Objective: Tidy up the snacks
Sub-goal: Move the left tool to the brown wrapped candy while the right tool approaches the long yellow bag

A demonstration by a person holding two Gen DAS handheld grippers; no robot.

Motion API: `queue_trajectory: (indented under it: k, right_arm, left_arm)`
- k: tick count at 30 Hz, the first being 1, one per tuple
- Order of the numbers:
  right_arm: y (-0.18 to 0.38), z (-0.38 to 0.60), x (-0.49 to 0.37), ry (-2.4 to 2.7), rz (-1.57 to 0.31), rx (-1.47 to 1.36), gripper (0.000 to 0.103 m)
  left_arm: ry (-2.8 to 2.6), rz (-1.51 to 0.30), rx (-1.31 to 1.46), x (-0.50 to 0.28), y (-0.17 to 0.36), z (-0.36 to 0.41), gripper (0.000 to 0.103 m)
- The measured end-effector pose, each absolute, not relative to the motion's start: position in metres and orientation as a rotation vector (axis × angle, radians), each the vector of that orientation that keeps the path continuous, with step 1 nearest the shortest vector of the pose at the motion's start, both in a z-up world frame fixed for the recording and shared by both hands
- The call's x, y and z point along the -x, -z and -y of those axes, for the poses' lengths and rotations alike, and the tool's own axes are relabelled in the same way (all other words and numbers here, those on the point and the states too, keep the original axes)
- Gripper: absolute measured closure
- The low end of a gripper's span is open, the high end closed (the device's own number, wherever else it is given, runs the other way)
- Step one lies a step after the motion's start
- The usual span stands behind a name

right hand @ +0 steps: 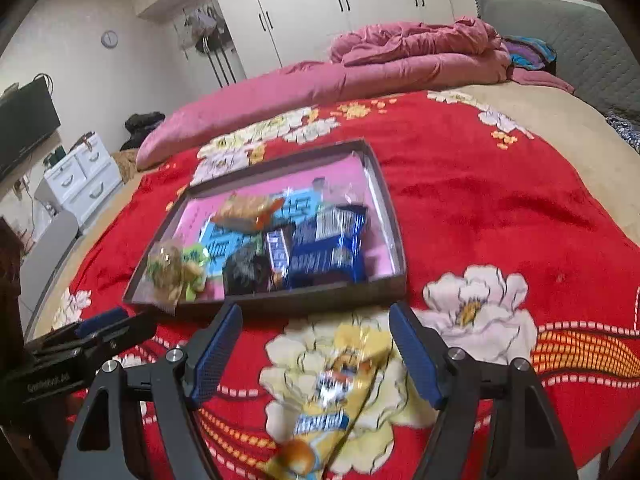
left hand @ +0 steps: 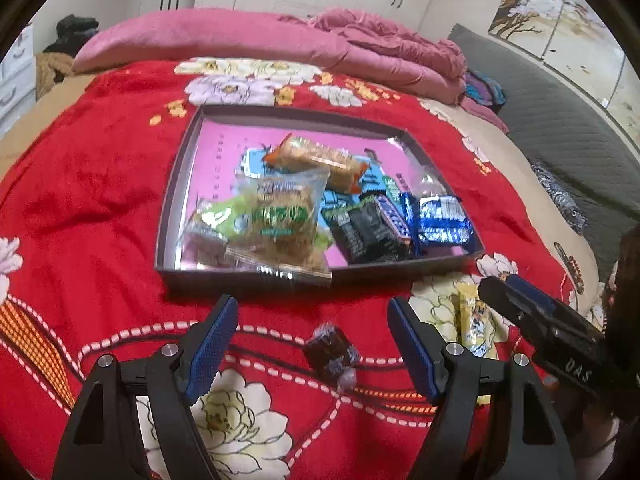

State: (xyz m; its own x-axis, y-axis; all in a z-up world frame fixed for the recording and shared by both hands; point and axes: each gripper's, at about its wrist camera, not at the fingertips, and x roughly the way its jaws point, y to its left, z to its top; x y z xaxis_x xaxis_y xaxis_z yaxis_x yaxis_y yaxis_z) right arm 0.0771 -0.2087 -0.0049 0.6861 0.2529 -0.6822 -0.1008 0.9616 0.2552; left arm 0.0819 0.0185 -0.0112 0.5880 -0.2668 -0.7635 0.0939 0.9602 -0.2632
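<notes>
A dark-rimmed tray [left hand: 172, 184] with a pink floor lies on the red flowered blanket. It holds several snacks: a green-and-clear bag [left hand: 280, 216], an orange-ended pack [left hand: 316, 158], dark packs [left hand: 368, 232] and blue packs [left hand: 440, 220]. My left gripper [left hand: 312, 302] is open just in front of the tray. A small dark wrapped candy [left hand: 330, 350] lies on the blanket between its fingers, untouched. My right gripper [right hand: 316, 308] is open over a yellow snack packet [right hand: 340, 392], which lies flat between its fingers. The tray [right hand: 320, 296] is right ahead of it.
A folded pink quilt [left hand: 280, 40] lies across the bed behind the tray. A grey padded headboard [left hand: 560, 128] runs along the right. White drawers [right hand: 80, 176] and a dark screen [right hand: 24, 120] stand off the bed to the left. Each gripper shows beside the other: right [left hand: 504, 284], left [right hand: 116, 318].
</notes>
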Motion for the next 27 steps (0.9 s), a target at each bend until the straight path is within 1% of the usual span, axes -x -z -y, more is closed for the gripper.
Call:
queue_trajectory:
  k: [11,14,15,19,22,23,26,27]
  right_arm:
    - [0.027,0.212,-0.071,-0.135,-0.892,-0.173,0.027]
    - [0.035,0.211,-0.073,-0.135,-0.924,-0.169,0.032]
    - [0.036,0.210,-0.073,-0.141,-0.928,-0.167,0.035]
    - [0.042,0.203,-0.074,-0.159,-0.945,-0.152,0.036]
    - [0.045,0.200,-0.075,-0.178,-0.952,-0.151,0.043]
    - [0.046,0.199,-0.075,-0.186,-0.954,-0.150,0.043]
    - [0.049,0.197,-0.077,-0.199,-0.958,-0.152,0.045]
    - [0.049,0.196,-0.078,-0.205,-0.958,-0.155,0.049]
  left_arm:
    - [0.187,-1.019,0.159,-0.076,0.028,-0.008,0.025]
    - [0.175,-1.040,0.148,-0.076,0.032,-0.006,0.025]
    - [0.179,-1.048,0.149,-0.076,0.034,-0.006,0.025]
    - [0.177,-1.063,0.144,-0.076,0.037,-0.004,0.025]
    - [0.182,-1.064,0.146,-0.076,0.039,-0.003,0.025]
    - [0.184,-1.064,0.144,-0.077,0.039,-0.002,0.025]
    - [0.194,-1.066,0.133,-0.078,0.040,0.002,0.032]
    - [0.196,-1.068,0.122,-0.079,0.041,0.005,0.035]
